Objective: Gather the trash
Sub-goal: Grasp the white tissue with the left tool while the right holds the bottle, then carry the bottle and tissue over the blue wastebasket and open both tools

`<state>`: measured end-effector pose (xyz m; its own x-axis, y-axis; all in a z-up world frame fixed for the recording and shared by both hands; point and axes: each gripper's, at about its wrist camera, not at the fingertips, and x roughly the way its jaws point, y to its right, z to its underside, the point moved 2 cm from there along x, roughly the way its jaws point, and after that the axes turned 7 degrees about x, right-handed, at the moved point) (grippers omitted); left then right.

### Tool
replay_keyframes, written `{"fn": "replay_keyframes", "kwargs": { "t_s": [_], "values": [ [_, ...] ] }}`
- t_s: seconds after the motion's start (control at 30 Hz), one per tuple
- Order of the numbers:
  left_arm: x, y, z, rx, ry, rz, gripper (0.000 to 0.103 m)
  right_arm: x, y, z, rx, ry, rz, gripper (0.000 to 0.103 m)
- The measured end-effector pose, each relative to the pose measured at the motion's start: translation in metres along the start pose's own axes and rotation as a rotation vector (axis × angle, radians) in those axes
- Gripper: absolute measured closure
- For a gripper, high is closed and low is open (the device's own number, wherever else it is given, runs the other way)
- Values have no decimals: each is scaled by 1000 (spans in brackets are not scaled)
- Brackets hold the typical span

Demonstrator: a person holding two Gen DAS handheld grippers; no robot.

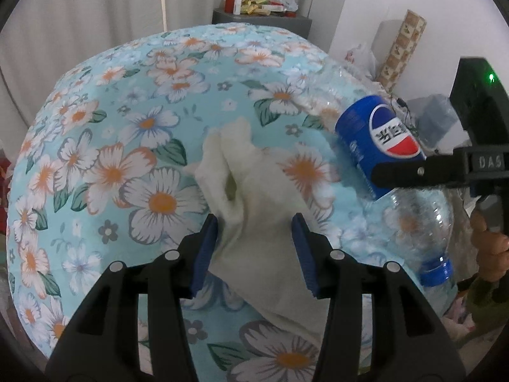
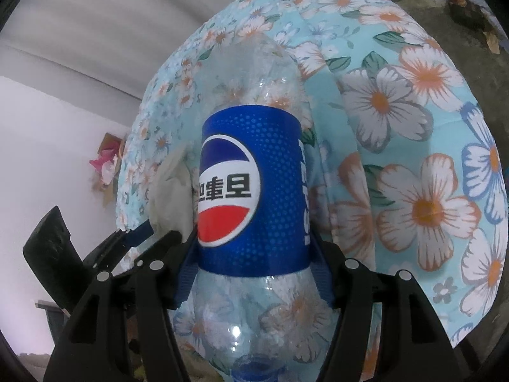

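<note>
A crumpled white tissue [image 1: 251, 191] lies on the flowered blue bedspread [image 1: 127, 127]. My left gripper [image 1: 254, 222] stands open around it, one blue pad on each side, and neither pad visibly squeezes it. An empty clear plastic cola bottle [image 1: 375, 133] with a blue label and blue cap lies to the right. One black finger [image 1: 413, 172] of the right gripper crosses it. In the right wrist view my right gripper [image 2: 254, 238] is shut on the bottle [image 2: 254, 191], pads pressing both sides of the label, cap end toward the camera. The tissue [image 2: 171, 184] shows left of it.
A grey bedside stand [image 1: 296, 20] at the back holds a red flask, snack packets and a bag. A patterned paper roll [image 1: 404, 51] and a plastic bag [image 1: 359, 57] lean on the right wall. Bare concrete floor [image 2: 461, 47] lies beyond the bed. A hand [image 1: 486, 248] grips the right tool.
</note>
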<state>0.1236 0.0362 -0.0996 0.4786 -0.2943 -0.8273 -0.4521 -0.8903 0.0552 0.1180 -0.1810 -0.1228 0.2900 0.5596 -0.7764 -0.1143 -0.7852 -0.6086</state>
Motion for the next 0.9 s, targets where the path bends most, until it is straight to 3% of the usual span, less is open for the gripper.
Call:
{"fn": "replay_keyframes", "kwargs": {
  "t_s": [0.3,0.57,0.9],
  "values": [
    [7,-7,6,-20,24,28,60,1,1,-5,18,27,-13,44],
    [1,-5,7,2,46,32,89,-3,1,-1,21,55,-21,45],
    [-20,2,-4,-2,105,52,97,-27,4,8,35,110,-75,46]
  ]
}}
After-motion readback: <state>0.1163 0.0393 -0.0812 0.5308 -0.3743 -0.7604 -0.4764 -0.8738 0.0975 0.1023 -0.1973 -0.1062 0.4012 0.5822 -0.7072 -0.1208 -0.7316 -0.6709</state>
